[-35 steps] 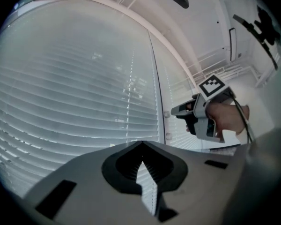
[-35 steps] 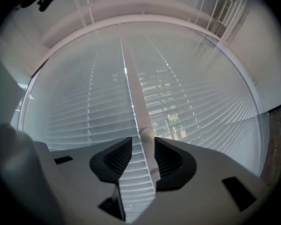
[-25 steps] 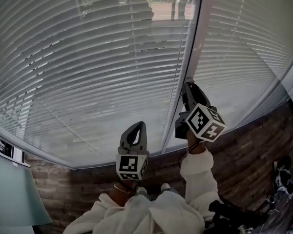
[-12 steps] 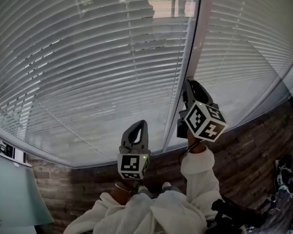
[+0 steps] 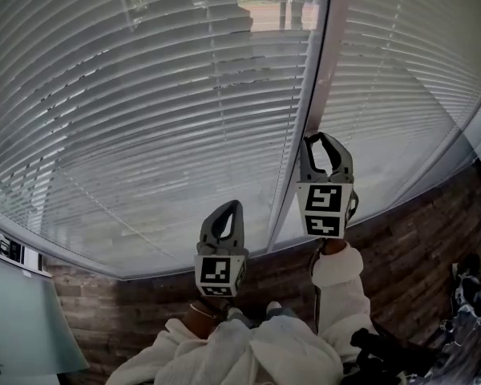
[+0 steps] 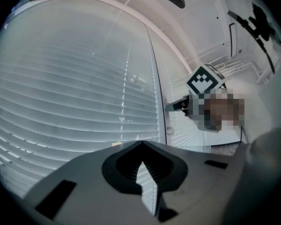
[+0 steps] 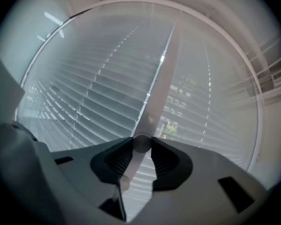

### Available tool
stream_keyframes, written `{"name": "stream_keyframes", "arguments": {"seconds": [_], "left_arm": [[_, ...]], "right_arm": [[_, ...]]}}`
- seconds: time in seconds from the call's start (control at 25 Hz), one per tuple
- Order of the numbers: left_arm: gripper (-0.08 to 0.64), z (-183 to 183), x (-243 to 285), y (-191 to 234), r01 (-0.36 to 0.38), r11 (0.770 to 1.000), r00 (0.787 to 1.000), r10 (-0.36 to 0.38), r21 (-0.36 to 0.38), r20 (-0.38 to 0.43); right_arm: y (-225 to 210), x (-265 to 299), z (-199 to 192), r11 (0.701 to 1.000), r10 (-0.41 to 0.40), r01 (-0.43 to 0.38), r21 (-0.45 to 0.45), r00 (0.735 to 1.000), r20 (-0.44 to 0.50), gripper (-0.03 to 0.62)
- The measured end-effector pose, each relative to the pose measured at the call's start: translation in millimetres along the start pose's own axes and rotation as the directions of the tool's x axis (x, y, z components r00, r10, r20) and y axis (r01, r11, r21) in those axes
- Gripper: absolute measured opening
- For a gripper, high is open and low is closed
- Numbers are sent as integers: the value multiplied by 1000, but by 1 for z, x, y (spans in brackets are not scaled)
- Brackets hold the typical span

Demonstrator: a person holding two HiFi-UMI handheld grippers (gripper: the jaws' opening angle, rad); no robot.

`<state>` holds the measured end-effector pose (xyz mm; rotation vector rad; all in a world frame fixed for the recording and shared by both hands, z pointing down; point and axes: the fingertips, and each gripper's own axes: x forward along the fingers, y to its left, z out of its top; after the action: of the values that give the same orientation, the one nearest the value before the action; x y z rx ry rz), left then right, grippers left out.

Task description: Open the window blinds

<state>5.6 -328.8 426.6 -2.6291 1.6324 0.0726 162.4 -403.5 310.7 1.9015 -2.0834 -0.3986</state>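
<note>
Closed white slatted blinds cover two panes, a wide left panel (image 5: 144, 119) and a right panel (image 5: 401, 79), with a pale upright frame strip (image 5: 321, 62) between them. A translucent tilt wand (image 7: 161, 78) hangs in front of that strip. My right gripper (image 5: 308, 139) is shut on the wand's lower part, its jaws pinching the round rod (image 7: 141, 143). My left gripper (image 5: 234, 205) hangs lower and to the left, shut with nothing in it (image 6: 141, 144), pointing at the left panel. The left gripper view shows the right gripper (image 6: 171, 107) at the wand (image 6: 155, 88).
A brick wall (image 5: 401, 255) runs under the sill. A pale cabinet (image 5: 24, 319) stands at the lower left and dark gear (image 5: 457, 295) lies at the lower right. White sleeves (image 5: 337, 295) fill the bottom centre.
My right gripper has twisted about the wand, so its marker cube now faces the head camera squarely. The left gripper has hardly moved. The slats look the same.
</note>
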Motion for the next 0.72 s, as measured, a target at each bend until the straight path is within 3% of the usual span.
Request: {"name": "stream_keyframes", "arguments": {"seconds": [0.16,0.28,0.44,0.6,0.72], "left_arm": [[-2,1,-1,2,-9,1000,1000,9,2,3],[-2,1,-2,3,-14,1000,1000,14,7,8],[-2,-2,-3,4,-19,1000,1000,19,1,3],[-2,-3,-4,2,-14,1000,1000,14,-6,-3],[-2,-1,-4,0,-11,1000,1000,11,-4,6]], "right_arm": [[2,-1,0,976,-25,21,-218,1000,-17,129],[4,-1,-1,923,-37,29,-383,999,-15,129],[8,-1,-2,814,-40,19,-581,999,-24,130],[10,-1,-4,703,-42,12,-711,999,-25,129],[11,-1,-6,573,-62,26,-819,998,-12,129]]}}
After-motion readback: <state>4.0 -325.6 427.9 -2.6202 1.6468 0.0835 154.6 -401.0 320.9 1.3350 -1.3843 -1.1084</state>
